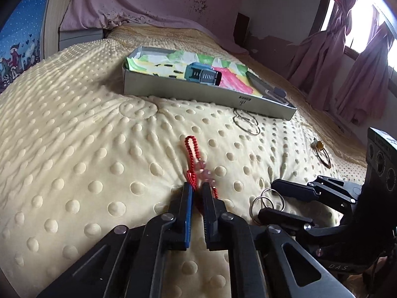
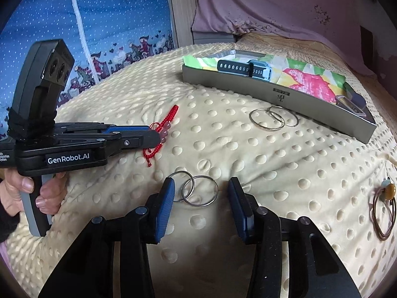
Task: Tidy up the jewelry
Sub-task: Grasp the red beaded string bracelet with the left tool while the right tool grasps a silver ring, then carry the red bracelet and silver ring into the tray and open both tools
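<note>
A red cord bracelet with pink beads [image 1: 192, 154] lies on the cream dotted bedspread. My left gripper [image 1: 197, 190] is shut on its near end; the right wrist view shows this gripper [image 2: 156, 134] from the side, with the bracelet [image 2: 163, 126] at its tip. Two linked silver rings [image 2: 199, 191] lie flat between the fingers of my right gripper [image 2: 201, 182], which stands open. Its left pad overlaps one ring and its right pad is apart from them. In the left wrist view the right gripper [image 1: 266, 198] straddles the same rings [image 1: 266, 190].
A grey tray [image 1: 198, 94] lined with colourful paper holds a blue watch [image 1: 202, 74] at the back. A second pair of silver rings [image 2: 273, 119] lies before it. A brown loop with an amber bead [image 2: 384, 211] lies at the right. A hand [image 2: 24, 191] holds the left gripper's handle.
</note>
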A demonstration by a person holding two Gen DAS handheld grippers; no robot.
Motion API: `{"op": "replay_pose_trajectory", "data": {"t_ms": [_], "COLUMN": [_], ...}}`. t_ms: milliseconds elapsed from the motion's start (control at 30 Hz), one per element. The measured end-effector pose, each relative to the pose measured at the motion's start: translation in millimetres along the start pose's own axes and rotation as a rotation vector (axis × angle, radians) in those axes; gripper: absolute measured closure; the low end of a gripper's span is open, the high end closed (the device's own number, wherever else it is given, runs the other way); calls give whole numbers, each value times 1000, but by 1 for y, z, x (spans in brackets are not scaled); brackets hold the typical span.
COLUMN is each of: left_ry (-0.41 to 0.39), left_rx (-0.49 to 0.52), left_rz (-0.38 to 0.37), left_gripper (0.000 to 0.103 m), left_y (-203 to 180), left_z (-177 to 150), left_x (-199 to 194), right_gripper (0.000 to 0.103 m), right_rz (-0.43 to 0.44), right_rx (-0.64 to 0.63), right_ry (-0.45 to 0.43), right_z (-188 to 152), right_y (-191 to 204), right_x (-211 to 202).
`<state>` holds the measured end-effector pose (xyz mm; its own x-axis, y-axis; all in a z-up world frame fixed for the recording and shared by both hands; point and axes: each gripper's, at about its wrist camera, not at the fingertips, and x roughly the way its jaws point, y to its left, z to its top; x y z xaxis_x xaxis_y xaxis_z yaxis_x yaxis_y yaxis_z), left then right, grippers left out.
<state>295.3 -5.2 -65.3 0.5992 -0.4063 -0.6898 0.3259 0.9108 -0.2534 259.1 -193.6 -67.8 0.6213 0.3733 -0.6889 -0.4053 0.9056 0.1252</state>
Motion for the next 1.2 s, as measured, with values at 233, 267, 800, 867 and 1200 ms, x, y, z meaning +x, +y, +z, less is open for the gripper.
{"op": "replay_pose_trajectory", "data": {"t_ms": [233, 267, 800, 867, 1200], "left_ry": [-36, -41, -120, -139, -269], "left_rx": [-2, 4, 42, 44, -53], "left_rz": [1, 2, -1, -1, 0], "left_gripper": [99, 99, 99, 99, 99], "left_y": [-4, -6, -27, -29, -27], "left_z": [-1, -1, 3, 7, 56], "left_x": [-8, -10, -30, -32, -30], "right_gripper": [77, 77, 77, 77, 77], "right_rz": [-21, -22, -31, -31, -66], "right_rx": [-8, -12, 90, 109, 141], "right_ry": [-3, -8, -165, -178, -261], "right_z": [-2, -3, -6, -5, 27], "right_y": [1, 2, -22, -27, -57], "right_x": [0, -2, -35, -36, -40]}}
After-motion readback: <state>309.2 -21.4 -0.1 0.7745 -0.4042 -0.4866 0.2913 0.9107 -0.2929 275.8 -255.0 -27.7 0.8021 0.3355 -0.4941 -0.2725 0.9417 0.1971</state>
